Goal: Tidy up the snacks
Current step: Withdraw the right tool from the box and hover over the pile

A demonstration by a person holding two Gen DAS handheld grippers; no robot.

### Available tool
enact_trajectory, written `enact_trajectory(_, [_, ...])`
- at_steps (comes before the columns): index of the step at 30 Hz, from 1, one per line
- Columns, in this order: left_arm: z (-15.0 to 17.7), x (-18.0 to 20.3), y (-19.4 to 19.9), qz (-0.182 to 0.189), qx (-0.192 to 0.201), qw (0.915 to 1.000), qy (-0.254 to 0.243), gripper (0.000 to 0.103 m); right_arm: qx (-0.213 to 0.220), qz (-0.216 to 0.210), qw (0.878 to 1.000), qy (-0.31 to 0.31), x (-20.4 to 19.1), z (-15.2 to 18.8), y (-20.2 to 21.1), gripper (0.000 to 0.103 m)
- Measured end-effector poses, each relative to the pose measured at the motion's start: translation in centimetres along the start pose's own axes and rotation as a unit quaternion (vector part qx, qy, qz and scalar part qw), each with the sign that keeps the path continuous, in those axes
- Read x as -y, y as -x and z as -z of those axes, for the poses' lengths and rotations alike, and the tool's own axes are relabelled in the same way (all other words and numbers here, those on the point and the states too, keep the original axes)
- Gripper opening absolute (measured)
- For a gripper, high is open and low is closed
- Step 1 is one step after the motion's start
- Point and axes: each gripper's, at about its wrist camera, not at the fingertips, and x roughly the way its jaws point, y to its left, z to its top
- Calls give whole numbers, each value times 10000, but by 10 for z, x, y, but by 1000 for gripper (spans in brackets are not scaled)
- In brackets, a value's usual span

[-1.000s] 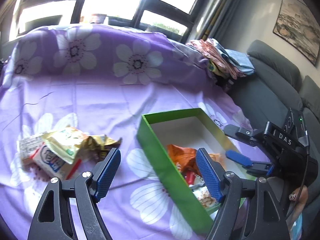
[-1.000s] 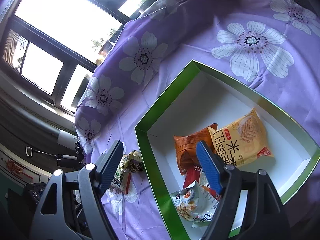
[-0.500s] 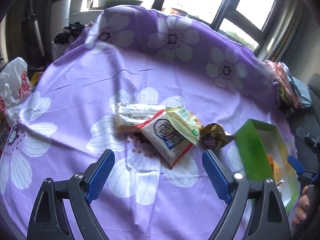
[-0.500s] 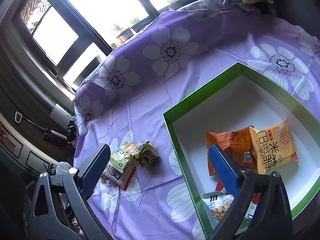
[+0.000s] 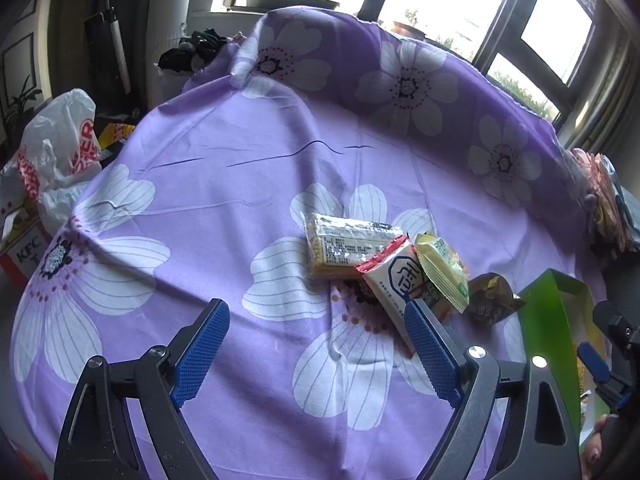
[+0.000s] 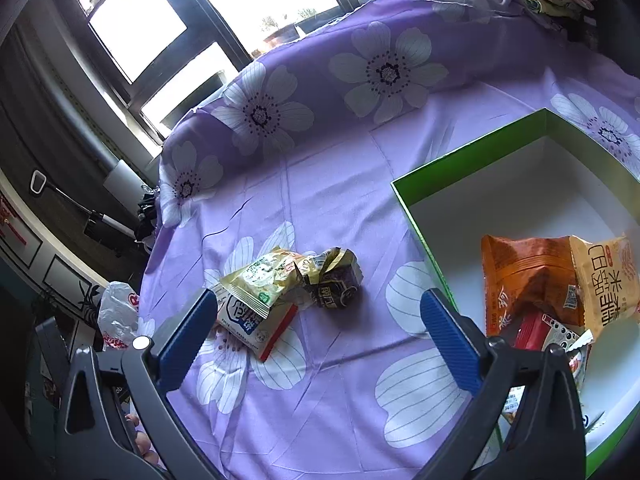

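Lying crosswise, the cracker pack (image 5: 350, 246) faces both claws (image 5: 316, 354) (image 6: 316, 330), seemingly gaping empty.

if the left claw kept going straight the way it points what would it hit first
Probably the purple flowered cloth: the open left claw points at bare fabric, left of the white red-edged snack packet. Depth is unclear.
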Motion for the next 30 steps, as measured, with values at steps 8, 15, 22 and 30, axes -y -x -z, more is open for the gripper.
enact_trajectory(8, [0, -1, -2, -56, 16, 10000, 18, 89, -57, 251, 9987, 449, -17, 9, -11, 102])
enact_trajectory(15, [1, 2, -5, -43, -52, 10000, -52, 89, -158, 282, 9980, 550, -24, 14, -19, 102])
enact_trajectory(22, [2, 4, -6, -35, -72, 9999, -89, 89, -240, 332, 9969, 668, -29, 19, -25, 102])
enact_trajectory(30, [5, 9, -10, -69, -133, 9997, -166, 89, -265, 394, 9959, 774, -33, 22, -29, 102])
